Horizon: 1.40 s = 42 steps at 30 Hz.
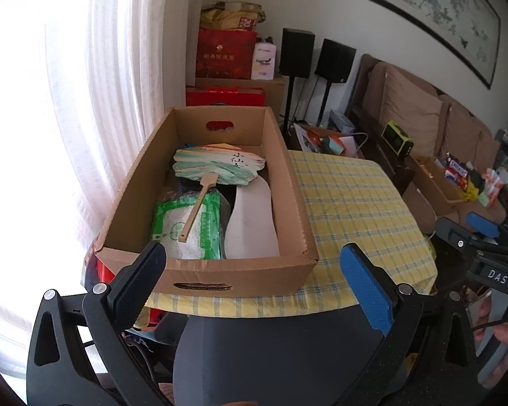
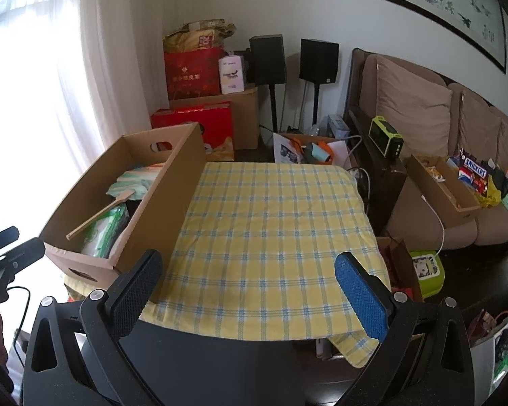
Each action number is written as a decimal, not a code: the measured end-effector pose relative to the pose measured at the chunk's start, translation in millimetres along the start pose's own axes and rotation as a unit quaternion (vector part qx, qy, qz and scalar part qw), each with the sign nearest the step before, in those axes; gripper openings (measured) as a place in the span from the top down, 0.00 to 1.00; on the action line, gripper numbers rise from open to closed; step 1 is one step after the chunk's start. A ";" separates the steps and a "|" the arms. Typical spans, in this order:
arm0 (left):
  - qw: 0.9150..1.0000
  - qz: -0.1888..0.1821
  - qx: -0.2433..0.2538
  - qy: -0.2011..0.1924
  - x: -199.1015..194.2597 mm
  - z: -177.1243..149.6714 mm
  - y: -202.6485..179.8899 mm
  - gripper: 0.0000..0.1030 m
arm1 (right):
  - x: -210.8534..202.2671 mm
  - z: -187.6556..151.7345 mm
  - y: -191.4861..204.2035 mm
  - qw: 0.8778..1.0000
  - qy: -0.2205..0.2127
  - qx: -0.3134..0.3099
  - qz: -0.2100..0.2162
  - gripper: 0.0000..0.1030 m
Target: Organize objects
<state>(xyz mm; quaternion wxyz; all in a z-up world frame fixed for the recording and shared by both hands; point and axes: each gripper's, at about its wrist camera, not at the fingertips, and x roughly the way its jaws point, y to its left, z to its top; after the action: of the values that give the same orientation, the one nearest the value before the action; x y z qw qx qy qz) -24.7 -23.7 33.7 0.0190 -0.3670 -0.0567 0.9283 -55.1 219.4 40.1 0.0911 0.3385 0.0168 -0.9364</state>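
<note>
Both grippers hang spread and empty short of the near edge of the tabletop: the left gripper [image 1: 254,280] faces the near end wall of the cardboard box [image 1: 240,270] with nothing between its pads, and the right gripper [image 2: 250,287] looks over bare yellow checked tablecloth [image 2: 271,223], likewise gripping nothing. As far as these views go, the sorting looks largely finished. The box stands along the left edge of the tabletop, its near end at the near left corner, and it already holds a paper fan [image 1: 216,167] with a wooden handle, lying on top of a green and white plastic packet [image 1: 189,230], with a pale flat sheet [image 1: 252,223] tucked beside them against the right-hand wall. More may lie under these, perhaps something dark below the fan, but the shadow in the box makes that hard to tell. Nothing loose shows anywhere on the cloth to the right of the box, out to the far and right edges. What could be left, in my judgement, is little: perhaps straightening the box, or fetching more things from off the table (the sofa [image 2: 423,118] beyond the right edge carries a second open carton [image 2: 437,186] and a scatter of snack packets, though nothing shows they belong to this job).
</note>
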 end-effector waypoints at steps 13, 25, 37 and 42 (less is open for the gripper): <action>1.000 0.012 0.004 0.005 5.6 -3.2 -5.5 0.00 | -2.2 -3.1 8.3 1.000 0.001 -0.009 0.003 0.00; 1.000 0.018 0.007 0.005 10.1 -2.8 -7.6 0.00 | -3.4 -5.5 12.8 1.000 -0.001 -0.015 0.000 0.00; 1.000 0.017 0.005 0.005 12.0 -3.1 -6.8 0.00 | -4.5 -5.8 13.4 1.000 -0.001 -0.015 0.000 0.00; 1.000 0.017 0.005 0.005 12.1 -3.2 -6.9 0.00 | -4.7 -5.3 13.2 1.000 -0.001 -0.015 0.000 0.00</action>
<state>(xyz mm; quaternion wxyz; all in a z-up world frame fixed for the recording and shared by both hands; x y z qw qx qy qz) -31.4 -15.7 24.1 0.0053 -0.3724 -0.0452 0.9270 -45.8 207.6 39.5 0.0961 0.3365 0.0311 -0.9363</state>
